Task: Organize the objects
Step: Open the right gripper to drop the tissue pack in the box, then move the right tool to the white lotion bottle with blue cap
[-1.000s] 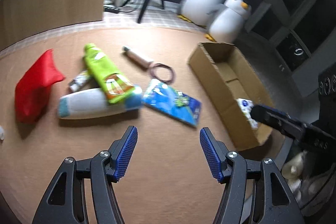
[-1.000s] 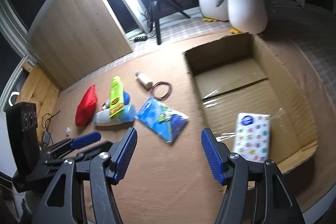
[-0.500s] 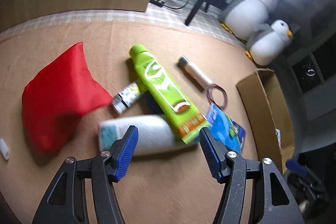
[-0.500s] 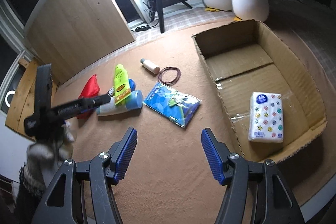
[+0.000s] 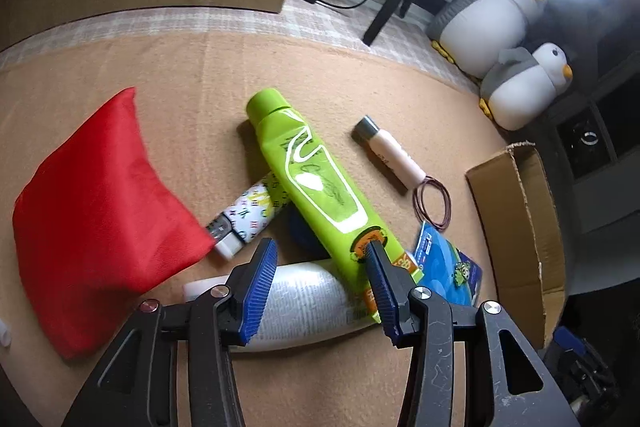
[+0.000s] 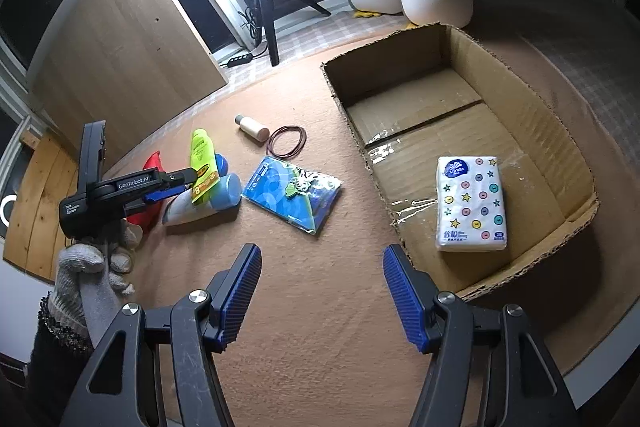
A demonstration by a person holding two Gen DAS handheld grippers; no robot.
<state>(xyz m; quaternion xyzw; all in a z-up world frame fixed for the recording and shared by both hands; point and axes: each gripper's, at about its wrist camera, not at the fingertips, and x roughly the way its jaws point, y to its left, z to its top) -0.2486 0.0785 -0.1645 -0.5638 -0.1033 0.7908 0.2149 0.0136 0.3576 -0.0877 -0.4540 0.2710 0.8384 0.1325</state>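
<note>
Your surface [image 6: 328, 307] is a tan mat that fills most of both views. The box [image 6: 560, 147] sits open at the right of the right wrist view, and a tissue pack [image 6: 471, 203] lies flat on its floor near the lower right wall. In the left wrist view the box [image 5: 516, 211] appears only at the right edge.

The red bag [image 5: 92, 227] lies at the left of the left wrist view. The white bottle [image 5: 304, 303] lies on its side at lower centre, and the green tube [image 5: 316, 187] rests diagonally across it. A patterned tube [image 5: 252, 215] lies between the bag and the green tube, partly under the latter. The blue packet [image 5: 444, 267] lies flat to the right of the white bottle. A beige bottle [image 5: 390, 155] lies on its side at upper right of the pile, and a band loop [image 5: 434, 203] touches its lower end.

Your left gripper [image 5: 320, 285] is close over the white bottle and the lower end of the green tube. Its jaws stand apart and hold nothing; you cannot tell whether they touch either item.

Your right gripper [image 6: 322, 291] is above bare mat at lower centre, jaws wide apart and empty.
</note>
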